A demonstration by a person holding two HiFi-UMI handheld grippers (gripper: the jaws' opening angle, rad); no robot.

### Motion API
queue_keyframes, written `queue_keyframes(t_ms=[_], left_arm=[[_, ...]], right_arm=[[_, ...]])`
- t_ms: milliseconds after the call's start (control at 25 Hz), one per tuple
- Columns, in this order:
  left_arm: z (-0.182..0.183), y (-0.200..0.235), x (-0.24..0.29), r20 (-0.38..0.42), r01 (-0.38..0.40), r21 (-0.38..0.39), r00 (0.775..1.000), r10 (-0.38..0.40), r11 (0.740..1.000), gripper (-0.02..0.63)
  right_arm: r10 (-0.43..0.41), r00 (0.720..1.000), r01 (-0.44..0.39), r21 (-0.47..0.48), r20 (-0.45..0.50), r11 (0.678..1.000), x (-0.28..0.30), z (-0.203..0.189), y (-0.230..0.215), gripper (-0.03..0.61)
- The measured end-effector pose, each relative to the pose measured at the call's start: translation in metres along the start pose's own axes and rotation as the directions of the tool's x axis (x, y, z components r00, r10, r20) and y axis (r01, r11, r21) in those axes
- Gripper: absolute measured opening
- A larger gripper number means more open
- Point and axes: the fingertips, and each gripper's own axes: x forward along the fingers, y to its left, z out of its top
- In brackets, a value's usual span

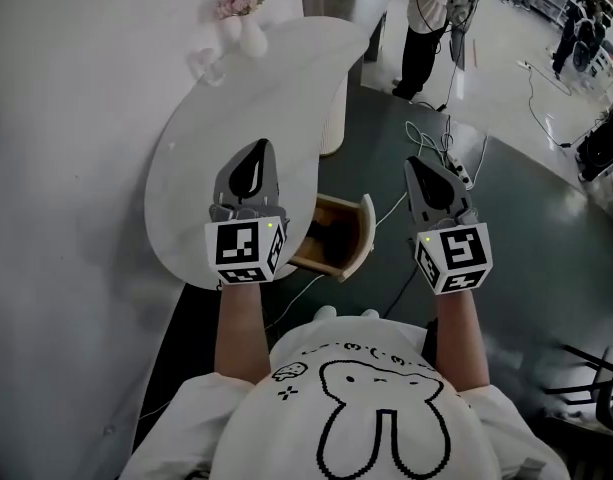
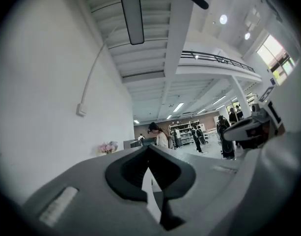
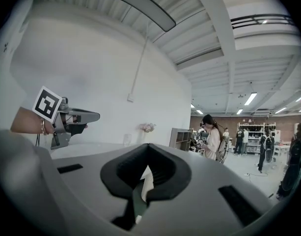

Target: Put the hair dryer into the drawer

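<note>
No hair dryer shows in any view. A small wooden drawer (image 1: pixel 341 230) stands pulled open under the near edge of the white table (image 1: pixel 186 168); what shows of its inside looks bare. My left gripper (image 1: pixel 258 150) is held level above the table, jaws closed tip to tip with nothing between them (image 2: pixel 149 149). My right gripper (image 1: pixel 416 165) hovers over the dark floor to the right of the drawer, also shut and empty (image 3: pixel 147 146). Each gripper sees the other off to its side: the right gripper (image 2: pixel 248 129) and the left gripper (image 3: pixel 71 117).
A vase of pink flowers (image 1: pixel 244 13) and a clear glass (image 1: pixel 211 66) stand at the table's far end. A power strip with white cables (image 1: pixel 456 168) lies on the floor beyond my right gripper. A person (image 1: pixel 426 18) stands further back. A black stand (image 1: pixel 596 378) is at lower right.
</note>
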Motion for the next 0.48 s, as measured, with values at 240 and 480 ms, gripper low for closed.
queue_keyframes(t_ms=[240,480], left_arm=[[0.018,-0.003,-0.007,0.077,0.041,0.010,0.996,-0.041,0.999,0.017],[0.031,-0.004,-0.014,0.146,0.093,-0.042,0.986,-0.086,0.995,0.017]], right_arm=[[-0.041,0.998,0.041,-0.010,0.037,0.999,-0.004,0.013,-0.005,-0.003],[-0.034,0.996,0.035,-0.007,0.079,0.999,-0.011,0.021,-0.004,-0.005]])
